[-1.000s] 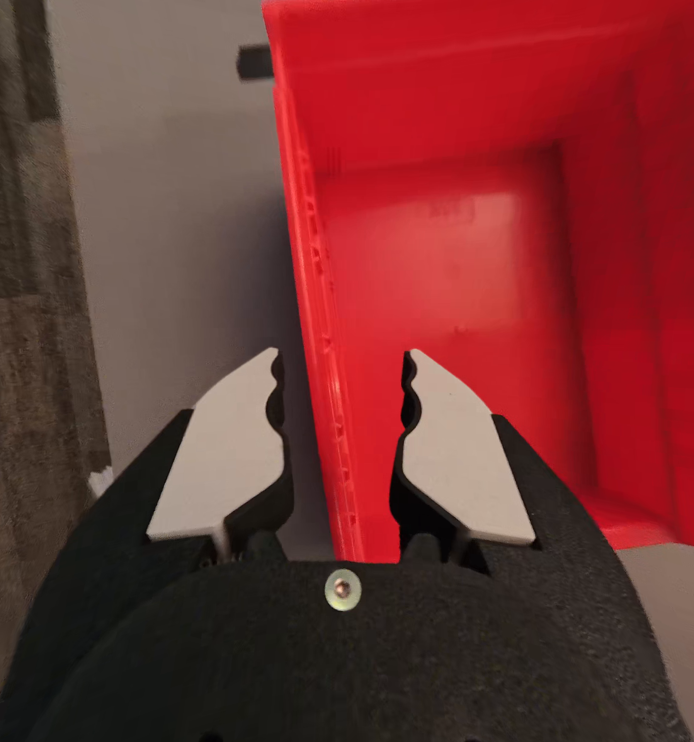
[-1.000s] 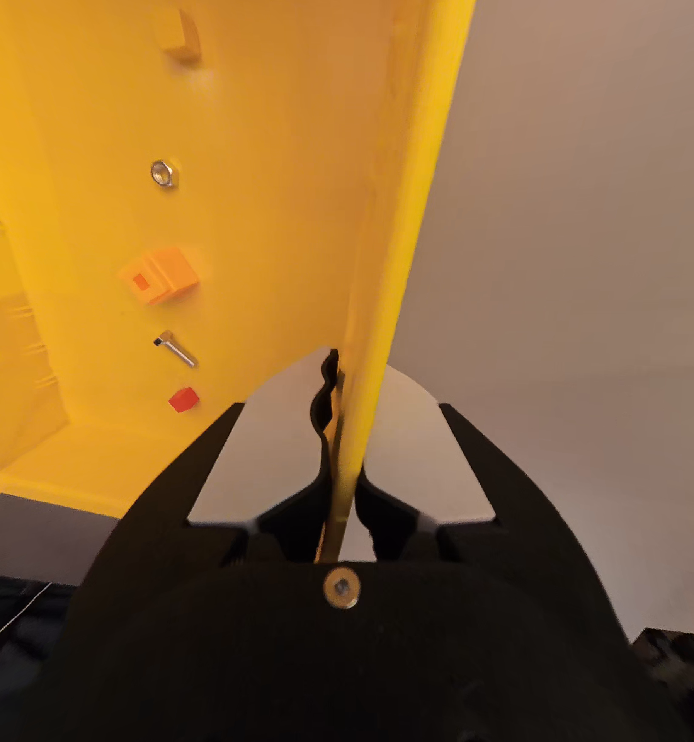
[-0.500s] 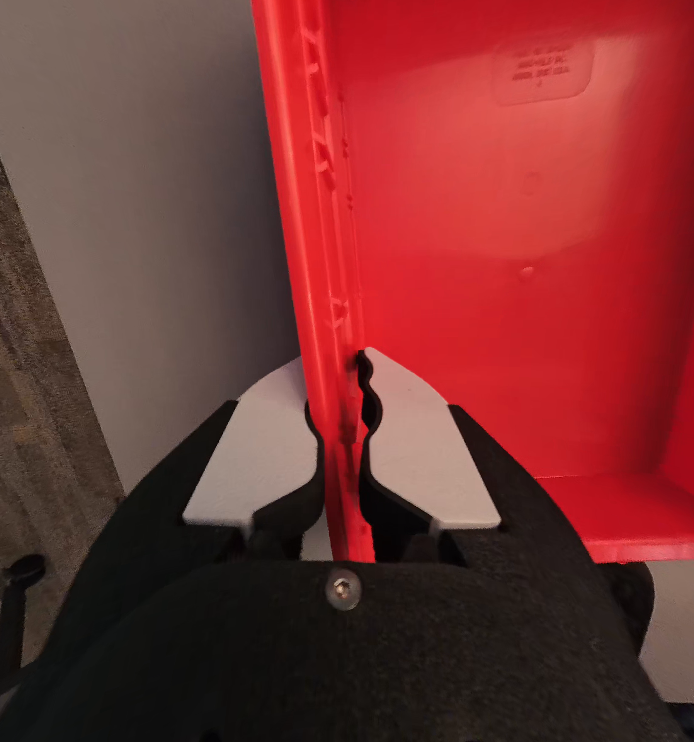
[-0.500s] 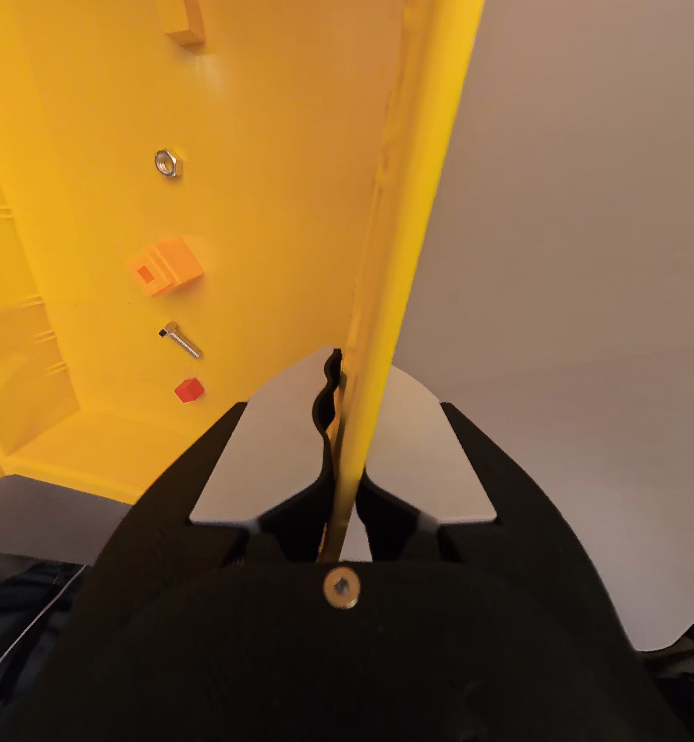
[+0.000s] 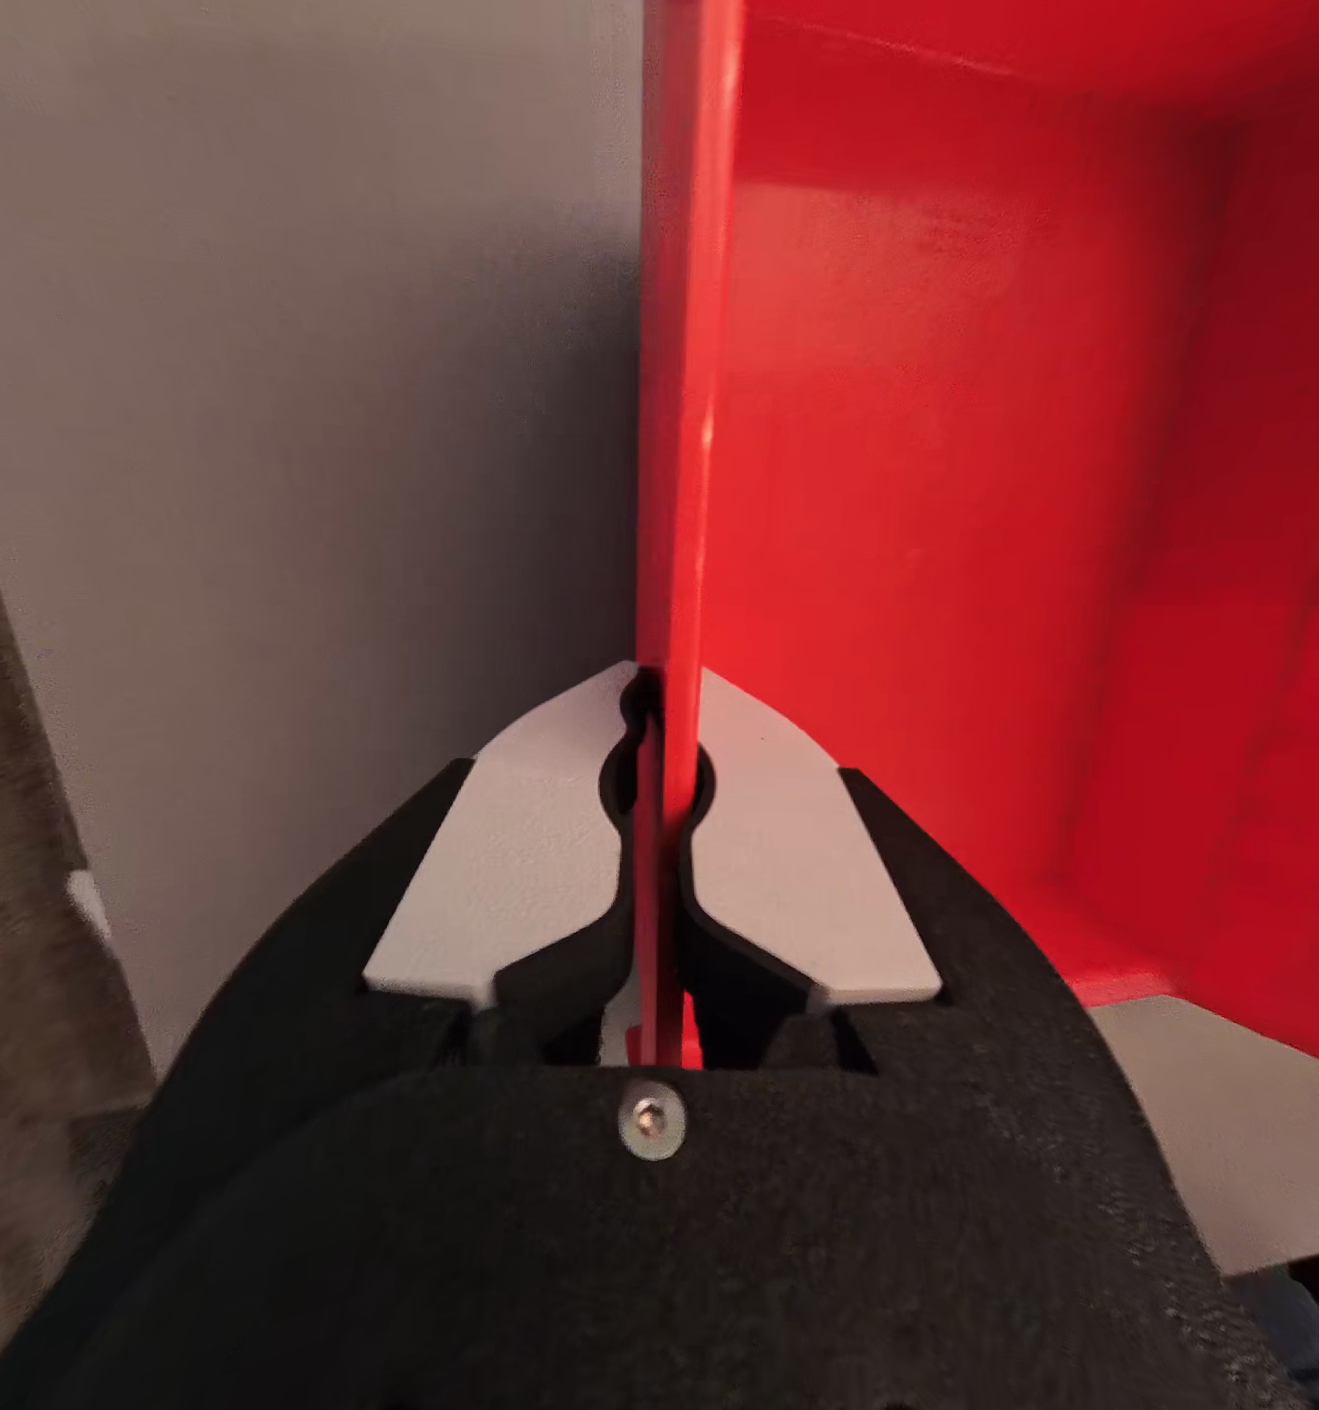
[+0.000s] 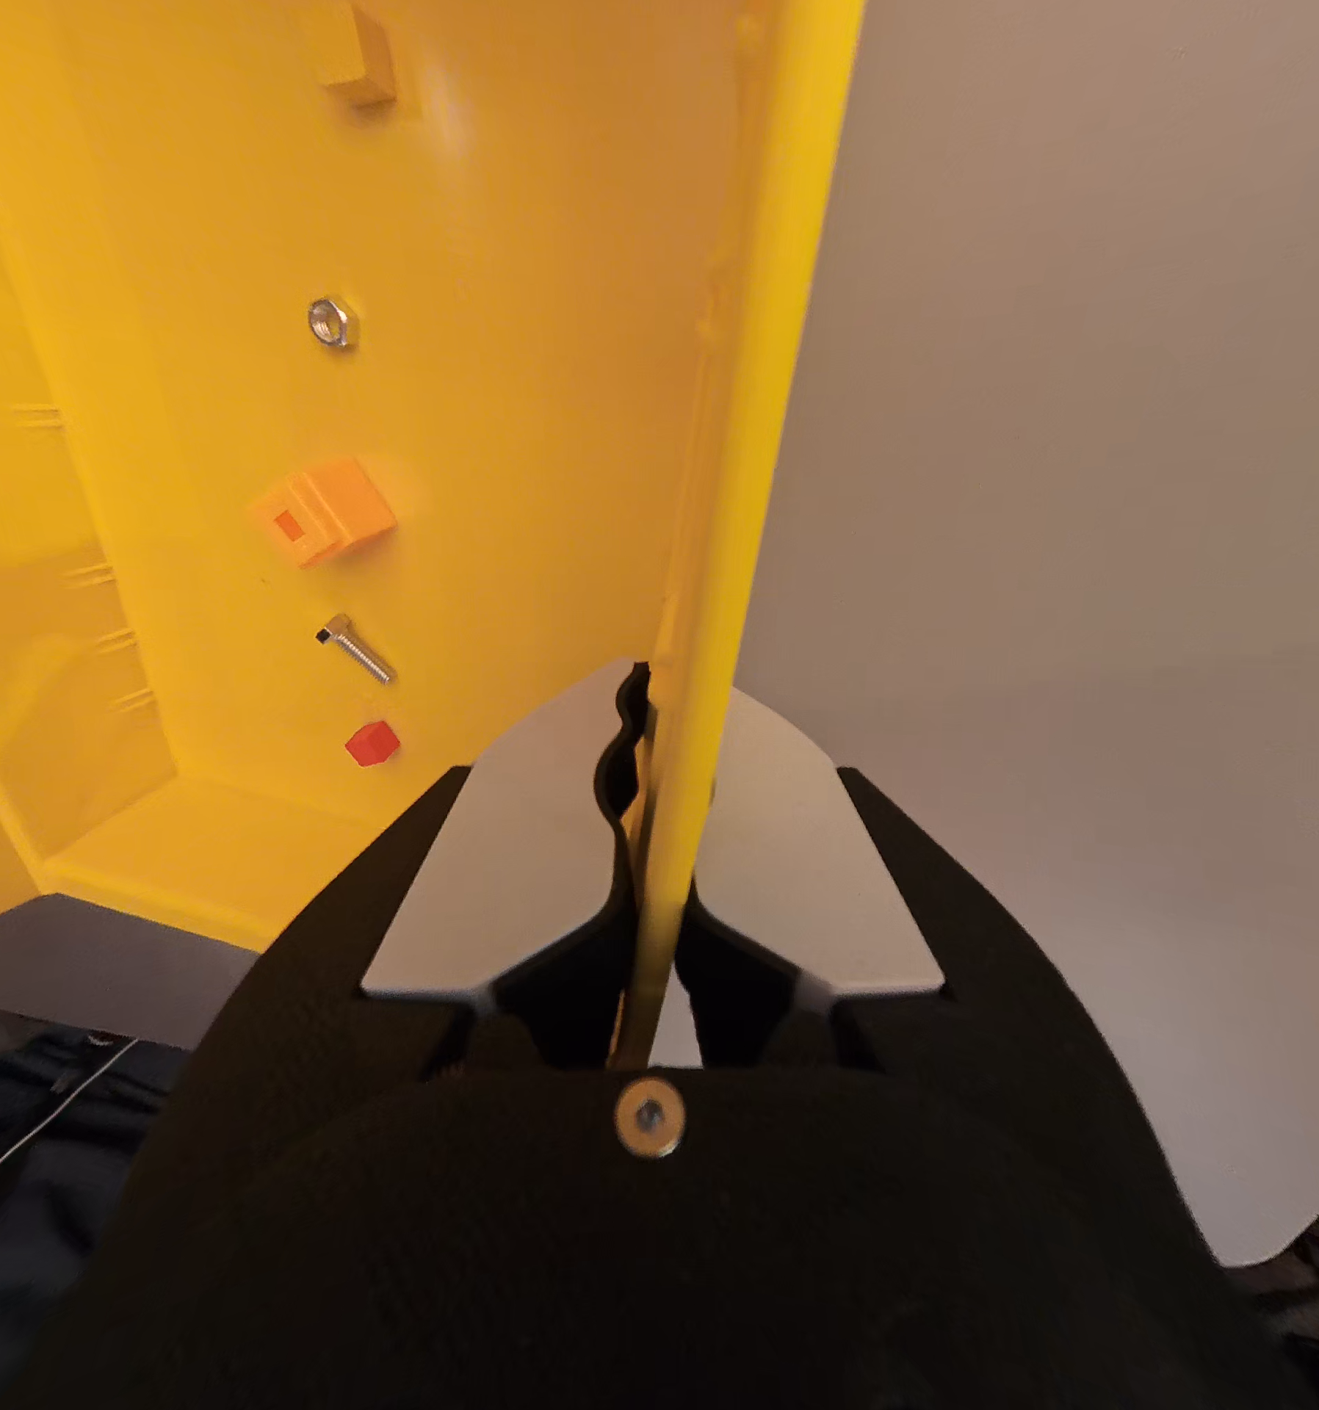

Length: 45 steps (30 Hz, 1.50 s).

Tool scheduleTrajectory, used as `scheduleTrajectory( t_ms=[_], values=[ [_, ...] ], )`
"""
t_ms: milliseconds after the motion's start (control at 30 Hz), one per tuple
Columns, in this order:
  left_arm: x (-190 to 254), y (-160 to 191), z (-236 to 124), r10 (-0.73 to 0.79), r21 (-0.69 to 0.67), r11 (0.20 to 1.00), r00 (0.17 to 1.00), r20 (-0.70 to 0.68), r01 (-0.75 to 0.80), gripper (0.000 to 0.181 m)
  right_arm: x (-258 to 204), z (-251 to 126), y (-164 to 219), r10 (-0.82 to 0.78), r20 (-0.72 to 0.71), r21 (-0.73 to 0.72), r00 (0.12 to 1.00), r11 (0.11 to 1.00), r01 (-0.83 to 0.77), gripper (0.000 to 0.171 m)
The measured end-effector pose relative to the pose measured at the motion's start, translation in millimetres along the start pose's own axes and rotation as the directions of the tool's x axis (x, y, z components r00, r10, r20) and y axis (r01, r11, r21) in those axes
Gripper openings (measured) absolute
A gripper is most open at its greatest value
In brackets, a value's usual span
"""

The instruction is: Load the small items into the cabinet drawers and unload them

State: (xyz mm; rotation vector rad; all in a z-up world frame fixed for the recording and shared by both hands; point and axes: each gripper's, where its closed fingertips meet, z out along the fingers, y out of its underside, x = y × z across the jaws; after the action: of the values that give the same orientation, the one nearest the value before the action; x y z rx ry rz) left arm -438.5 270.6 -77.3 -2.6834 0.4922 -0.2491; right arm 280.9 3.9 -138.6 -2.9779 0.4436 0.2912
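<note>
Left wrist view: left gripper (image 5: 668,687) pinches the red drawer (image 5: 946,458) wall. Right gripper (image 6: 675,687) pinches the yellow drawer (image 6: 565,305) wall; inside lie a nut (image 6: 332,322) and bolt (image 6: 357,648).

Red drawer (image 5: 1023,458) cut off at top and right of frame and blurred, yellow drawer (image 6: 527,381) cut off at top and left, yellow block (image 6: 359,69) at upper edge partly cropped, dark cloth (image 6: 38,1106) at lower left unclear

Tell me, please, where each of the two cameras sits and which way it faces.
Left wrist view: sits on the left tool, looking along its fingers, shut on the red drawer side wall; grey surface beside it.
Right wrist view: sits on the right tool, shut on the yellow drawer wall, facing its nut, orange block, bolt and red piece.
Shared: no object, possibly the grey surface.
</note>
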Motion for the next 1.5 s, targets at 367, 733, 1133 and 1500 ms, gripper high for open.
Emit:
scheduleTrajectory(
  t_ms=[367, 733, 1133, 1500],
  values=[
    [-5, -1, -26, 0.037, 0.076, 0.996, 0.999, -0.005, -0.037, 0.004, -14, -57, 32, 0.006, 0.054, 0.033, 0.999, 0.999, -0.008, 0.005],
    [-78, 22, -44, -0.199, 0.198, 0.957, 0.976, -0.084, 0.212, 0.007, -83, -61, 130, -0.201, 0.042, -0.156, 0.979, 0.966, 0.205, 0.005],
    [-118, 58, -90, -0.167, 0.191, 0.968, 0.986, 0.012, 0.162, 0.008, -234, -20, 156, -0.472, 0.143, -0.155, 0.87, 0.857, 0.491, 0.005],
    [-189, 146, -179, -0.105, -0.001, 0.994, 0.994, 0.001, 0.105, 0.007, -469, 39, 109, -0.635, 0.286, -0.017, 0.717, 0.745, 0.667, 0.004]
  ],
)
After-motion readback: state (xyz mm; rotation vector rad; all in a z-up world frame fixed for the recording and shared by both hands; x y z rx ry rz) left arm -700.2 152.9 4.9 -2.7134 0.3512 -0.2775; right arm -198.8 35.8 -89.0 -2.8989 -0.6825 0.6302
